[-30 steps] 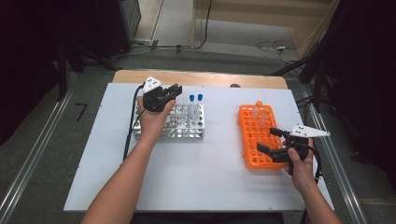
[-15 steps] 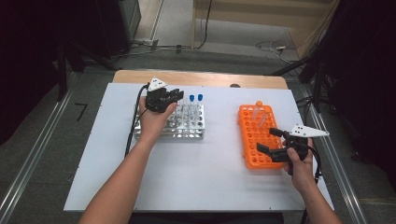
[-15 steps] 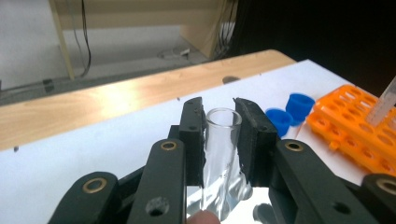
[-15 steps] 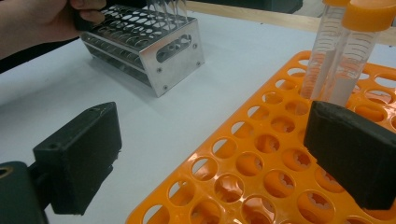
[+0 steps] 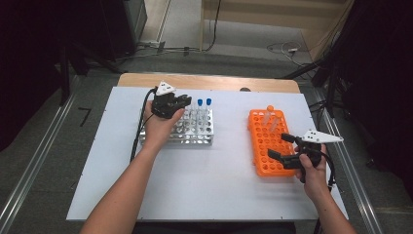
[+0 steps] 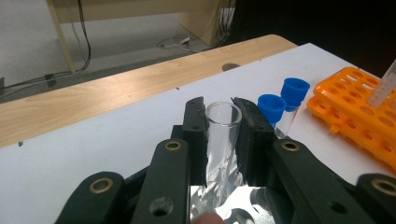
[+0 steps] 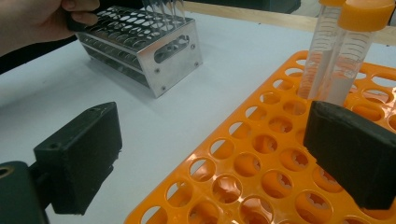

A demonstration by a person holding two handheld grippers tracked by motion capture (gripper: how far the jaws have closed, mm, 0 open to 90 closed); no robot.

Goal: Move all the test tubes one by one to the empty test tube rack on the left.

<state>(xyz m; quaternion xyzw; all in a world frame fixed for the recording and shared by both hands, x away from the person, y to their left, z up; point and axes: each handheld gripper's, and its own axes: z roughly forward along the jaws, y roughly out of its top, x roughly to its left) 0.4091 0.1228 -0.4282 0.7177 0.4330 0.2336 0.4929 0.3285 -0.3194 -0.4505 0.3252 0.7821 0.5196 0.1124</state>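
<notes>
The left gripper [image 6: 223, 140] pinches one open glass tube [image 6: 222, 135] upright over the metal rack [image 5: 195, 130], beside two blue-capped tubes [image 6: 284, 100]. The right gripper [image 7: 224, 158] hangs with jaws spread over the orange rack [image 5: 265, 141], which holds seemingly two orange-capped tubes [image 7: 343, 51] on the tabletop [image 5: 204, 180].

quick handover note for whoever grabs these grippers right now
Left gripper: shut on a clear open-topped glass tube, upright over the shiny metal tube rack.
Right gripper: open, empty, one jaw over the orange plastic hole rack, the other beside it.
Two blue-capped tubes stand in the metal rack; two orange-capped tubes in the orange one.
Left to do, likely: move the clear tube on.
</notes>
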